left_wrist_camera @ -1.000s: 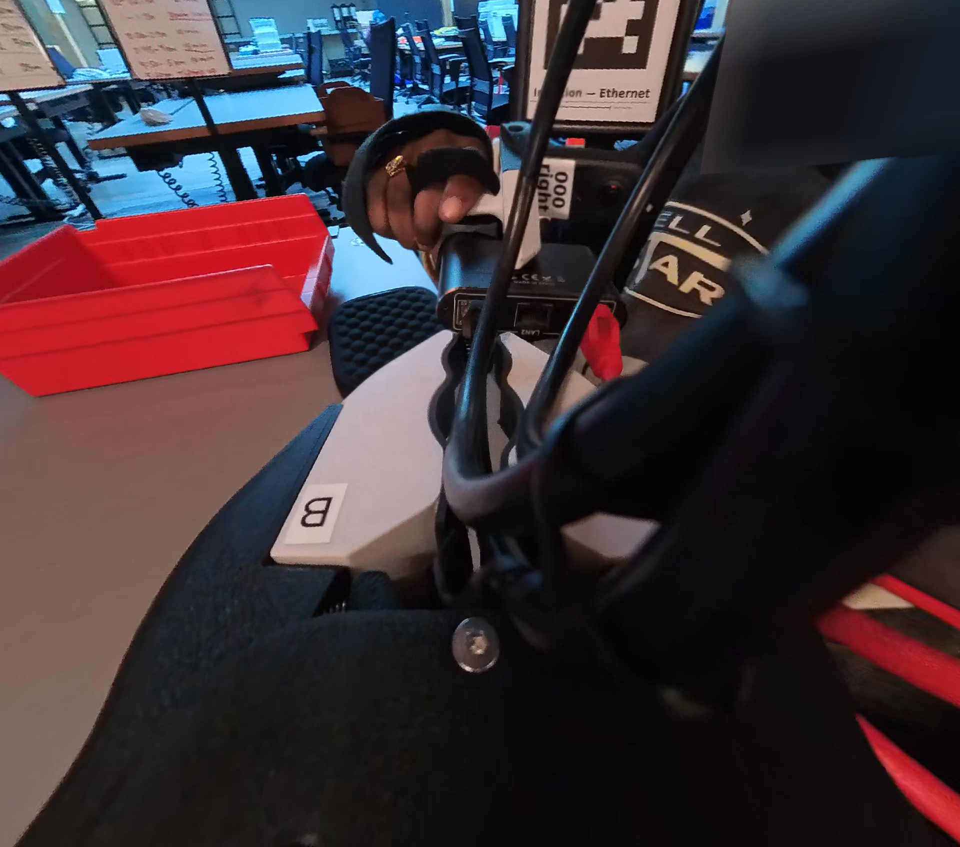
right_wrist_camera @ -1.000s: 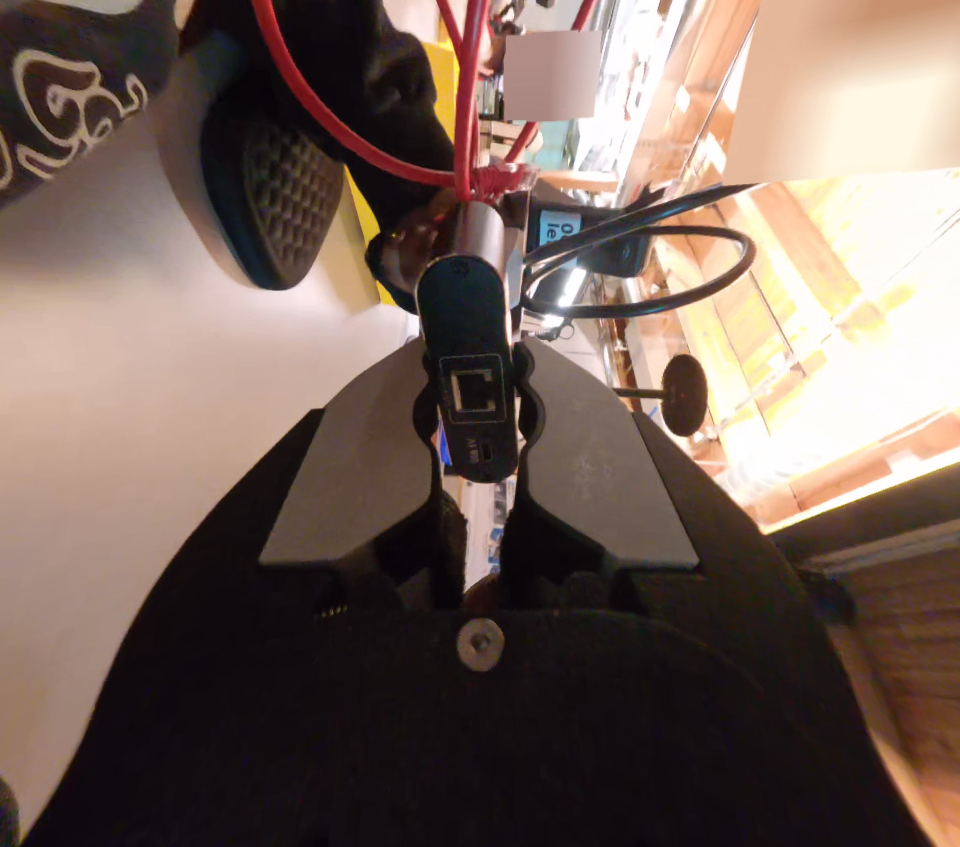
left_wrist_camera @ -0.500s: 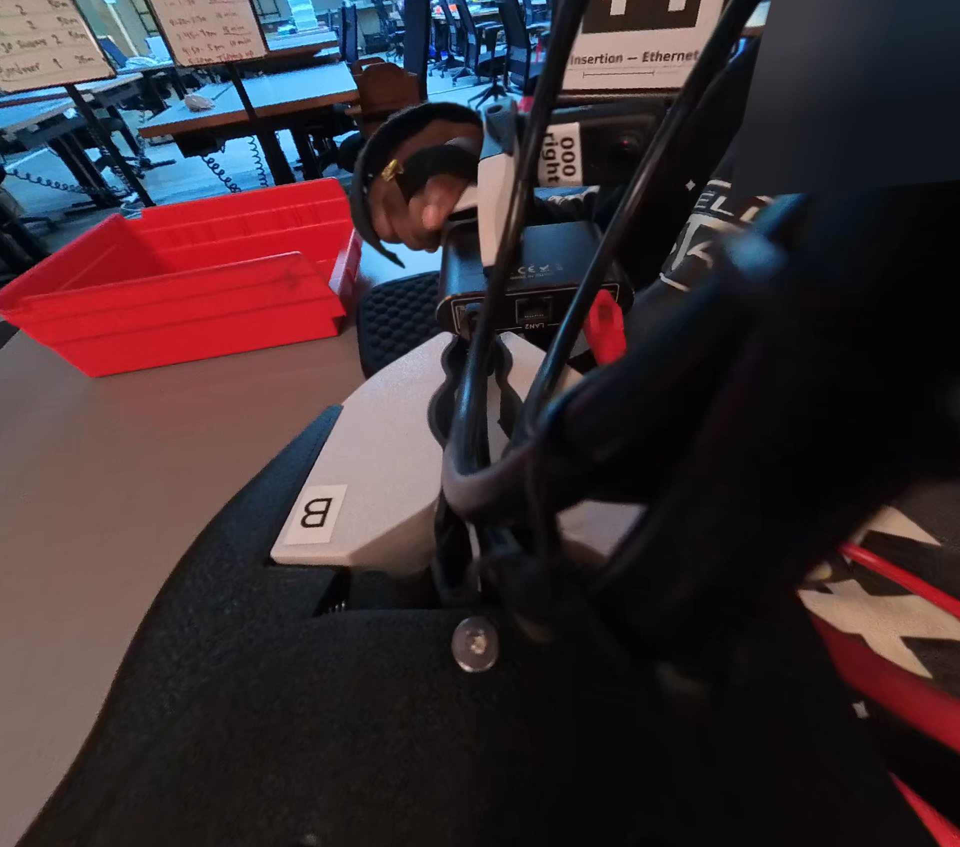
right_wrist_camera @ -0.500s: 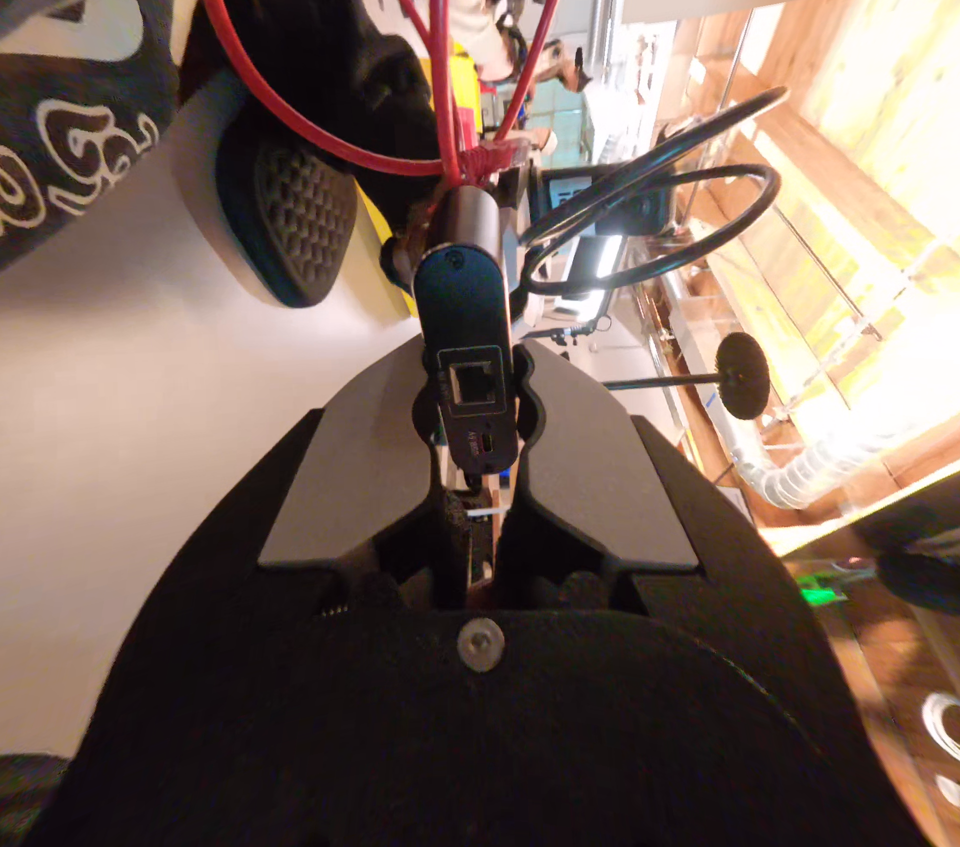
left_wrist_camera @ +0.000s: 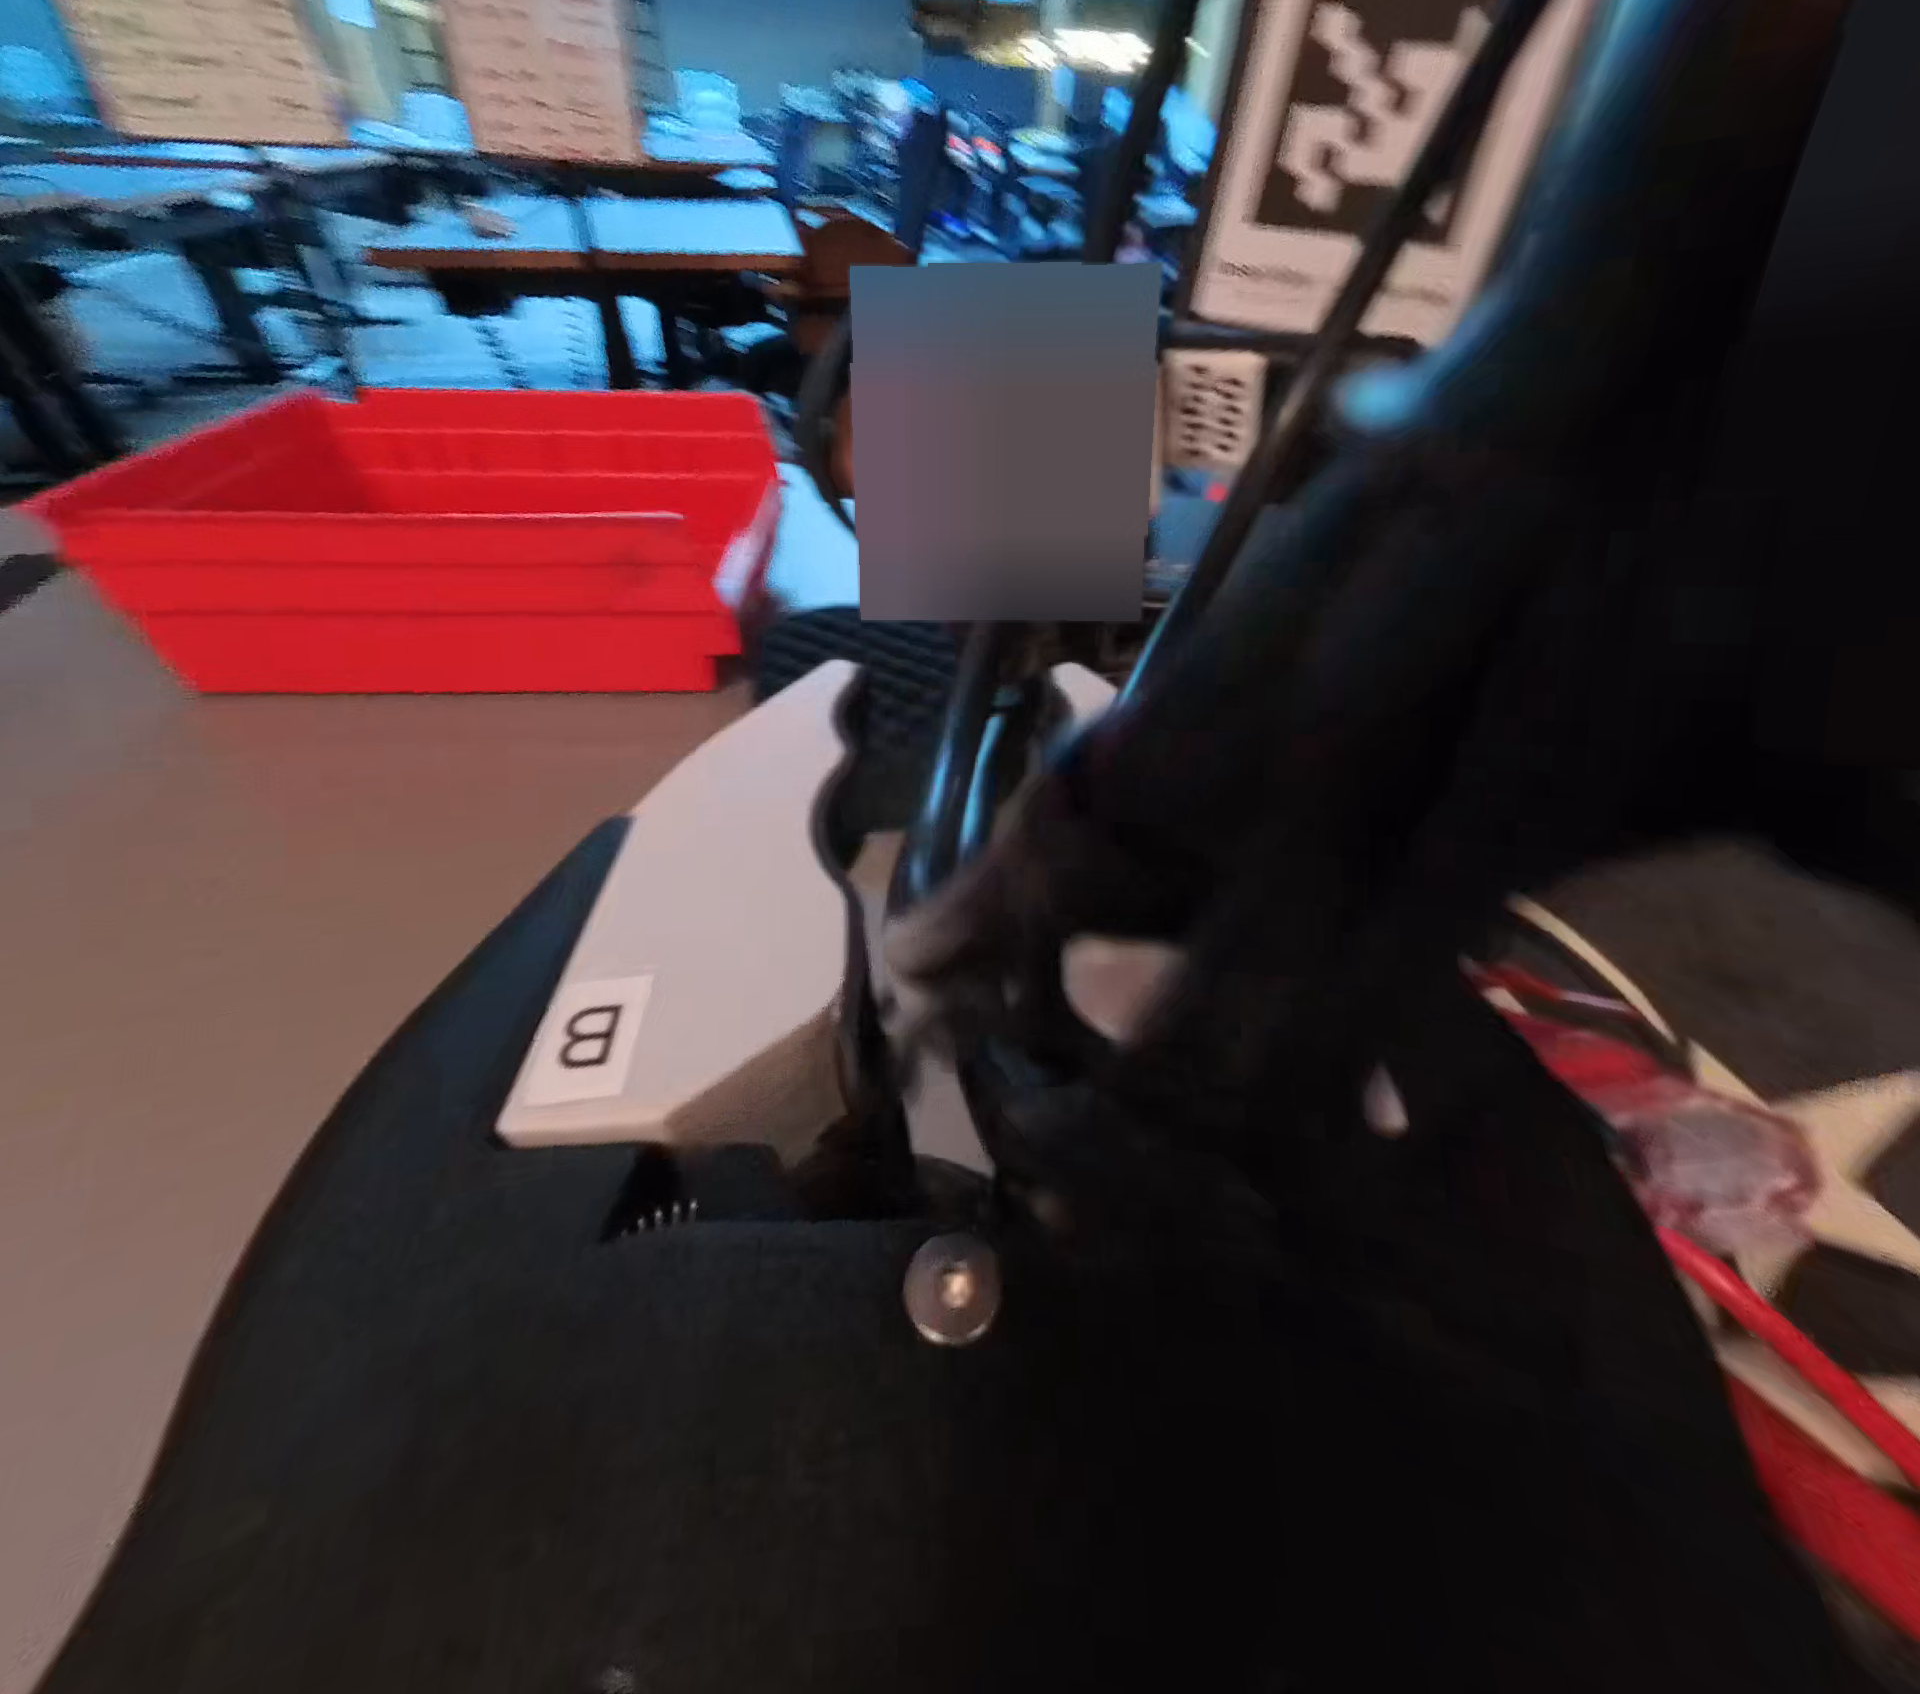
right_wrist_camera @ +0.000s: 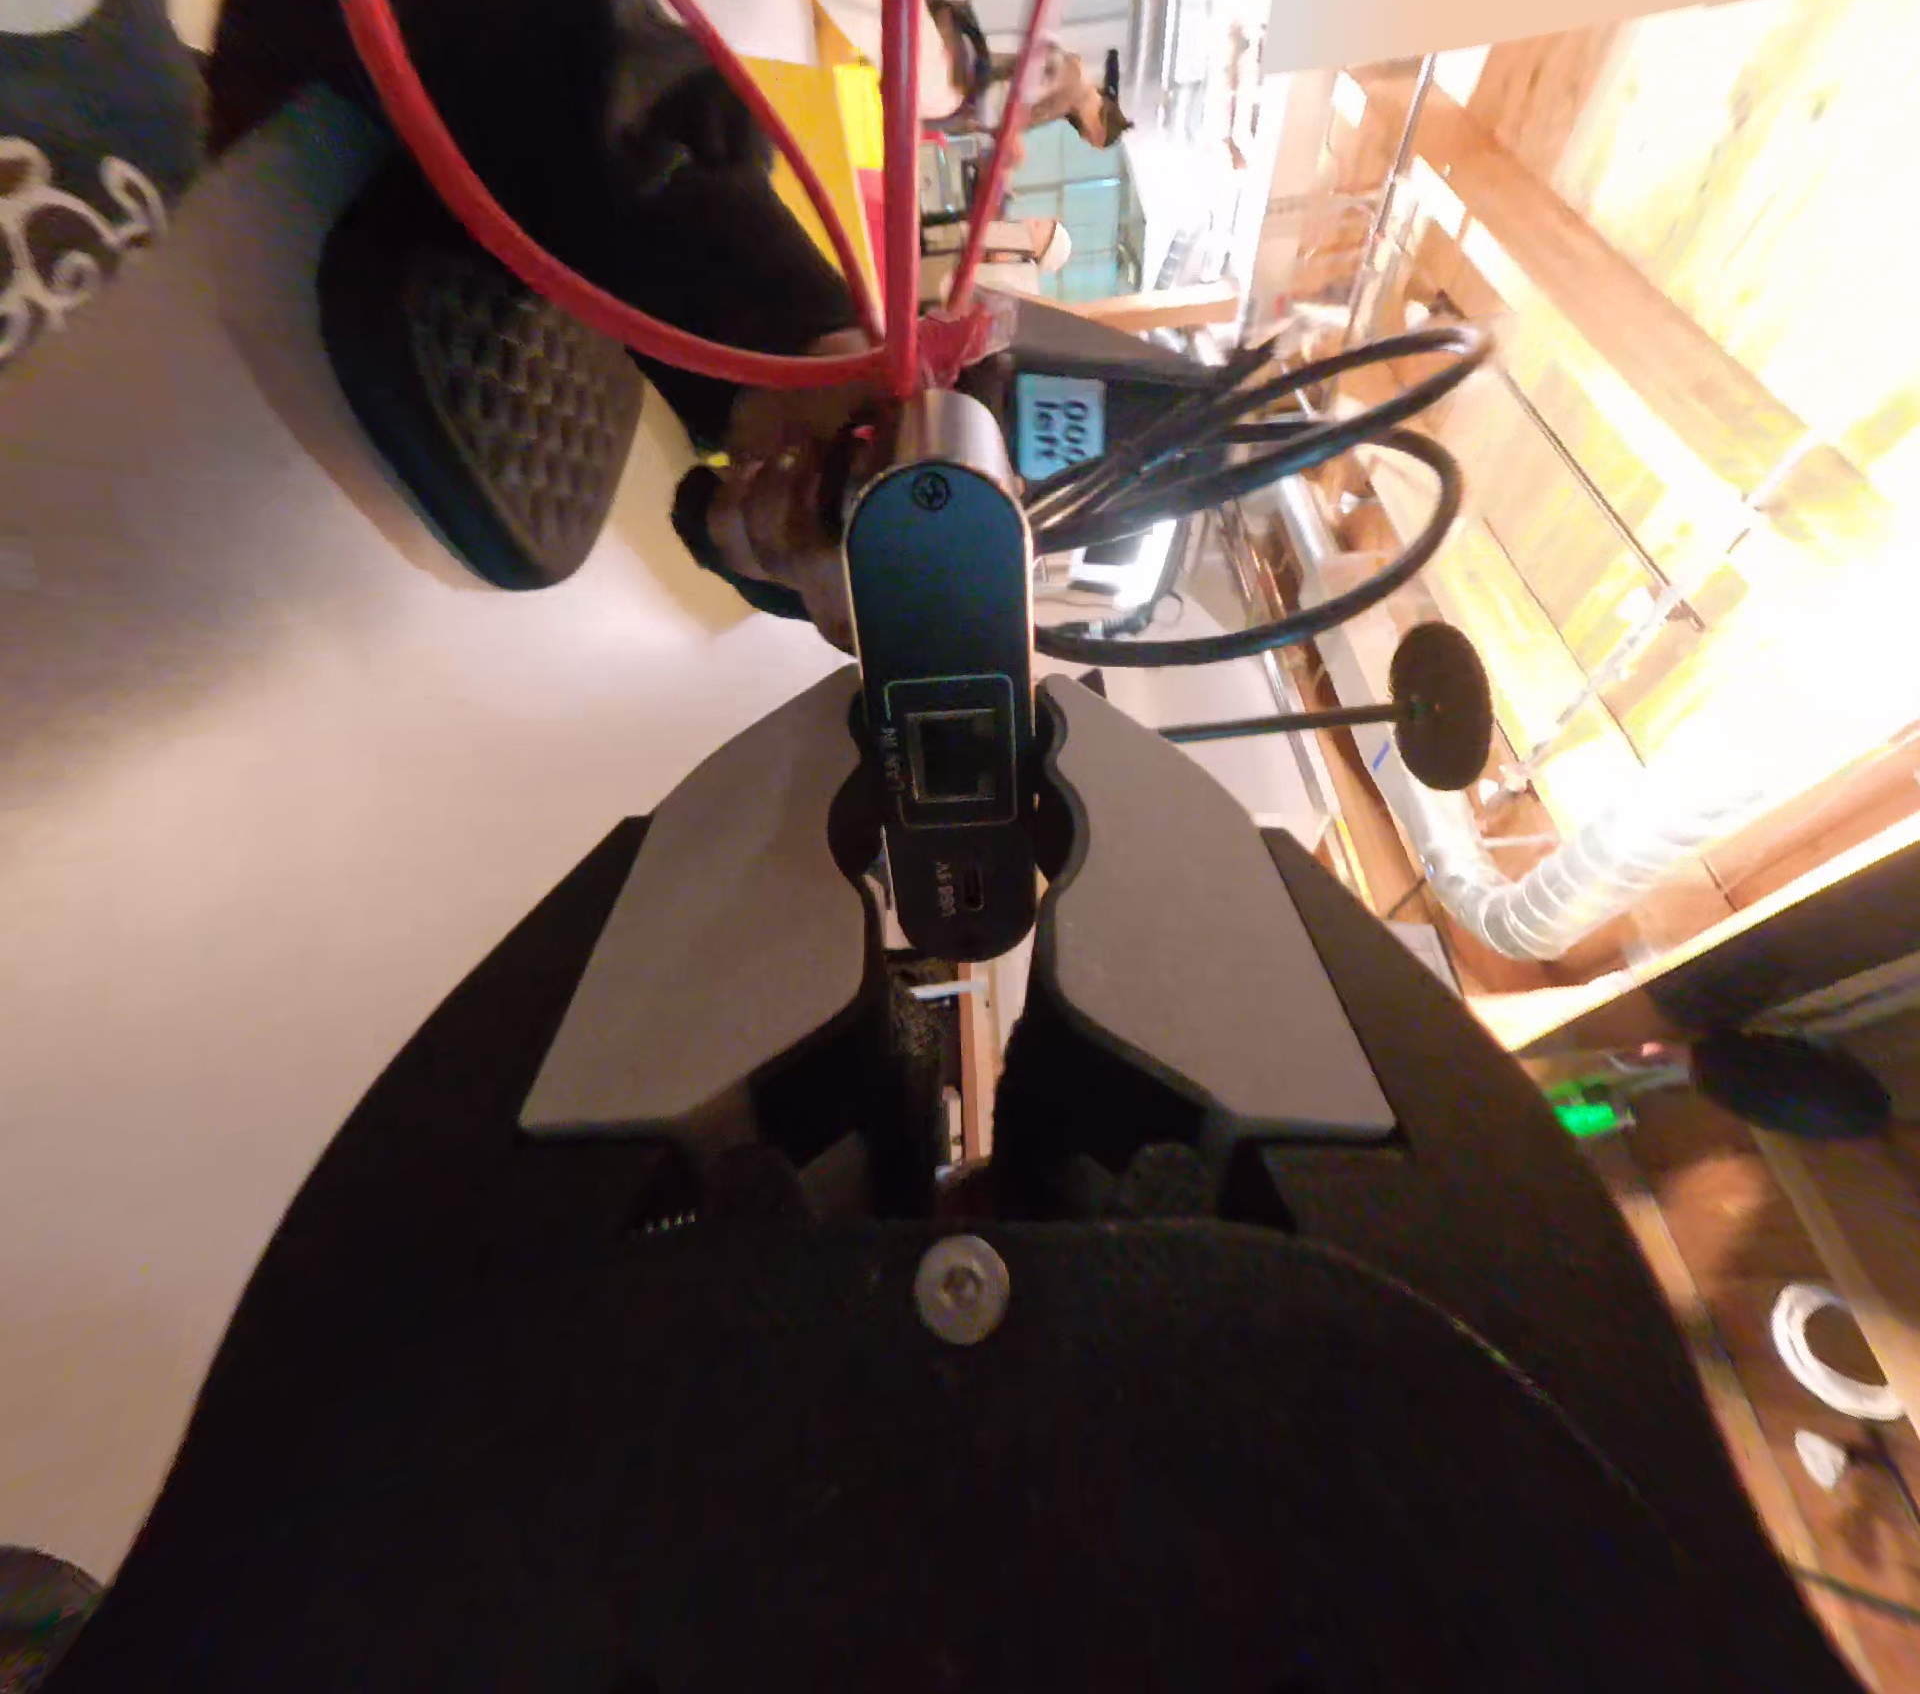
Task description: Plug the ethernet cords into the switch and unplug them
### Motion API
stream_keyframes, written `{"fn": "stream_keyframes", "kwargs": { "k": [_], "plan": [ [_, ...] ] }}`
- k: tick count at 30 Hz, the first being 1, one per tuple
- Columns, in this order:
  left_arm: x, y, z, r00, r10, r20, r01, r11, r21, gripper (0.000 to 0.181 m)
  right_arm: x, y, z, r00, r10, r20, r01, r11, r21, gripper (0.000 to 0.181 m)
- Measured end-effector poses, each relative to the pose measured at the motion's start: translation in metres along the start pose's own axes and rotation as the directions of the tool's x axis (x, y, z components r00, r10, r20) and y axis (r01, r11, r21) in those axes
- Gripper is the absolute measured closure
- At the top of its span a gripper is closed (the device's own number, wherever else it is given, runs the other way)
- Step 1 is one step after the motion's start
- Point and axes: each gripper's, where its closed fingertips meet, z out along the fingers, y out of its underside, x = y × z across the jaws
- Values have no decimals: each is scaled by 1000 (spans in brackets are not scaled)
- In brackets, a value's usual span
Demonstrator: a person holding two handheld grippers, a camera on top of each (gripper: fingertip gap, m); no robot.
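Black claw (right_wrist_camera: 951,823), 2 grey fingers (right_wrist_camera: 717,917), silver screw (right_wrist_camera: 961,1303).

left wrist view: smeared by motion blur throughout
left gripper (left_wrist_camera: 940,823): right finger covered by black cord (left_wrist_camera: 1132,190) and a dark sleeve; grip unreadable
switch (right_wrist_camera: 940,678): far end hidden behind near face, centre of right wrist frame
red cord (right_wrist_camera: 904,86): cut off at top edge
red bin (left_wrist_camera: 416,543): edges blurred, left middle
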Motion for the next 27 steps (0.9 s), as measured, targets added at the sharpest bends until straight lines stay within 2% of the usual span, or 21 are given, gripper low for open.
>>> {"fn": "stream_keyframes", "kwargs": {
  "k": [1,4,6,8,10,12,14,16,20,23,27],
  "plan": [
    [-13,-4,-4,998,-32,61,29,999,43,139,7,5,-3,1000,17,-17,-17,1000,-19,156],
    [-57,-17,-30,950,-146,277,89,974,207,128,29,21,-16,992,57,-108,-65,995,-75,157],
    [-87,-26,-59,871,-234,432,83,937,340,128,44,34,-26,980,101,-173,-121,987,-110,157],
    [-115,-32,-96,736,-343,583,43,883,467,128,57,54,-34,960,138,-245,-185,965,-184,157],
    [-131,-34,-138,563,-400,723,-72,848,525,128,66,77,-41,938,148,-314,-242,926,-288,157],
    [-130,-43,-171,417,-392,820,-238,823,515,128,68,100,-46,917,159,-366,-309,862,-400,157],
    [-118,-58,-191,317,-351,881,-411,787,461,116,63,121,-49,908,167,-385,-362,776,-517,156],
    [-109,-69,-191,306,-305,902,-479,770,423,100,50,139,-50,920,155,-361,-364,682,-634,157],
    [-121,-59,-183,315,-320,893,-403,807,432,78,11,164,-49,962,117,-246,-271,496,-825,157],
    [-119,-61,-184,296,-301,906,-424,809,407,75,-17,176,-44,987,90,-137,-161,397,-903,157],
    [-112,-67,-185,221,-197,955,-489,825,283,76,-55,186,-37,994,113,-4,-39,306,-951,157]
  ]
}}
